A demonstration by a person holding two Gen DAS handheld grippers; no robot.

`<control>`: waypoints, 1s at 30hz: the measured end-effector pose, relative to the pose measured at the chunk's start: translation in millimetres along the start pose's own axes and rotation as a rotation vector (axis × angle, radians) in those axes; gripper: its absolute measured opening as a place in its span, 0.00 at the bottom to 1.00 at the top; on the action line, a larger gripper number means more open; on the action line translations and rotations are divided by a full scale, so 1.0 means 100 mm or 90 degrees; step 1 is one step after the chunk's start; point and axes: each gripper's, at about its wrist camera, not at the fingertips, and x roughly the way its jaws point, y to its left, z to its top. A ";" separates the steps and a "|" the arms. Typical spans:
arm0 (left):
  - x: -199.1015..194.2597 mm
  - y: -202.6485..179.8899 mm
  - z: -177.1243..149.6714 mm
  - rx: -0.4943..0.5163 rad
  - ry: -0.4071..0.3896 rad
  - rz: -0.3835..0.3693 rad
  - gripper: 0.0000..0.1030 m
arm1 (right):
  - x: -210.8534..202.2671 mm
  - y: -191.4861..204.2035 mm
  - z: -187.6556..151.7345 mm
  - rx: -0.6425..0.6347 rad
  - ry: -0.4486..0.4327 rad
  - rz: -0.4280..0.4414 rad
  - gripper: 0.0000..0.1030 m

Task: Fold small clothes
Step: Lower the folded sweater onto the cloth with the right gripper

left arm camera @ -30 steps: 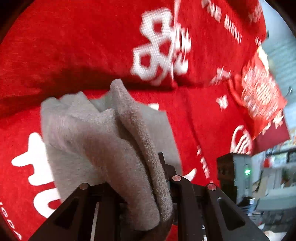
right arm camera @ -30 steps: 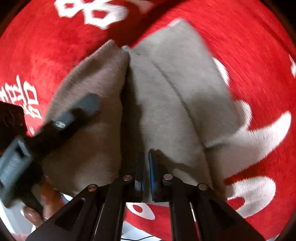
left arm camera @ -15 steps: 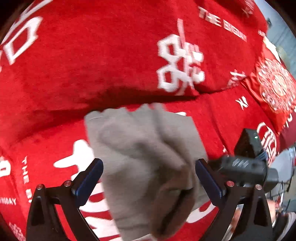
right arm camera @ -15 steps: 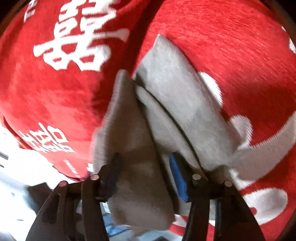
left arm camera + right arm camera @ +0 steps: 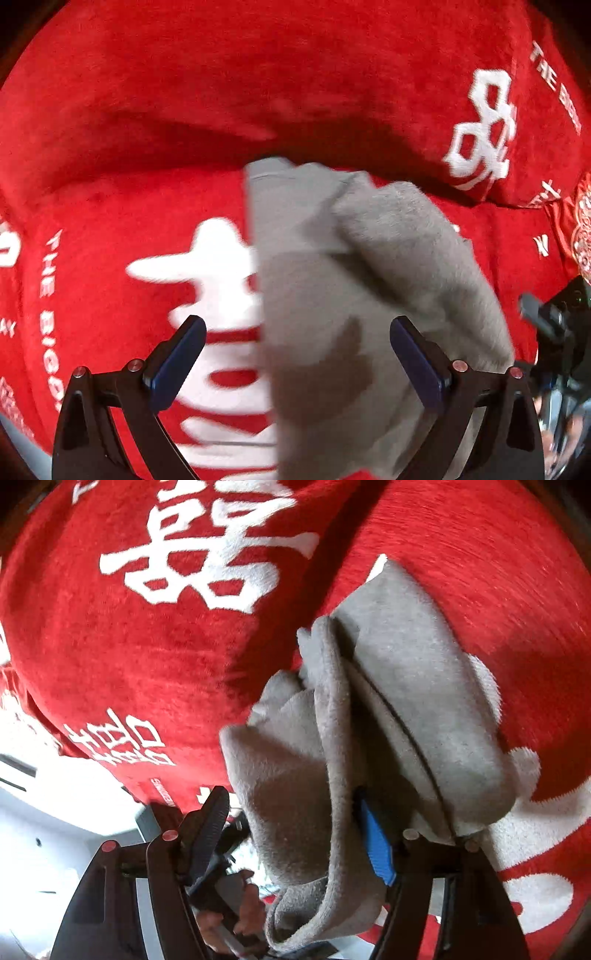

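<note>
Folding looks well advanced: the grey fleece garment (image 5: pixel 354 295) lies bundled in several layers on the red plush cover (image 5: pixel 147 110) with its white lettering, near the crease where the cover rises behind it.

Left side: left tongs (image 5: pixel 295 354) spread wide, both blue-padded fingers clear of the cloth, nothing held. Garment sits ahead of and partly between them, its left edge straight, its right half humped in a loose fold. View is blurred, so finer detail of the layers cannot be read.

Right side: right tongs (image 5: pixel 291 834) also parted. A thick roll of the grey fleece garment (image 5: pixel 413 701) drapes between the fingers; the blue pad (image 5: pixel 375 838) touches or lies just beside the cloth, the dark finger (image 5: pixel 208 829) stands apart. Judged loose, not pinched.

Done: main folds made, piece compact. Left: upper flap stands proud and uneven at the near end; likely needs pressing flat or a final tuck before the garment counts as finished.
</note>
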 end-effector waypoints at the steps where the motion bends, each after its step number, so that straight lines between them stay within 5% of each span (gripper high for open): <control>1: 0.06 -0.10 0.05 0.008 -0.001 -0.014 0.97 | 0.01 -0.01 0.00 0.003 0.000 -0.002 0.70; 8: 0.04 -0.54 0.27 0.030 -0.031 -0.069 0.97 | -0.11 -0.21 -0.04 0.062 -0.023 0.019 0.70; 14: -0.06 -0.28 0.15 0.037 -0.025 -0.010 0.97 | 0.03 0.01 0.03 0.004 -0.009 -0.033 0.71; 16: -0.05 -0.13 0.10 0.040 -0.026 0.029 0.97 | 0.10 0.12 0.09 -0.026 -0.001 -0.078 0.55; 17: -0.06 -0.07 0.07 0.040 -0.025 0.045 0.97 | 0.17 0.17 0.12 -0.045 0.011 -0.120 0.20; 18: -0.05 -0.01 0.03 0.039 -0.022 0.056 0.97 | 0.23 0.21 0.15 -0.061 0.022 -0.160 0.14; 20: -0.05 0.14 -0.03 0.028 -0.008 0.068 0.97 | 0.27 0.33 0.14 -0.112 0.025 -0.216 0.14; 24: -0.08 0.22 -0.13 0.021 -0.011 0.080 0.97 | 0.12 0.69 0.03 -0.223 -0.002 -0.217 0.13; 30: 0.02 0.17 -0.26 0.039 0.004 0.086 0.97 | 0.08 0.26 0.21 -0.161 0.005 -0.281 0.15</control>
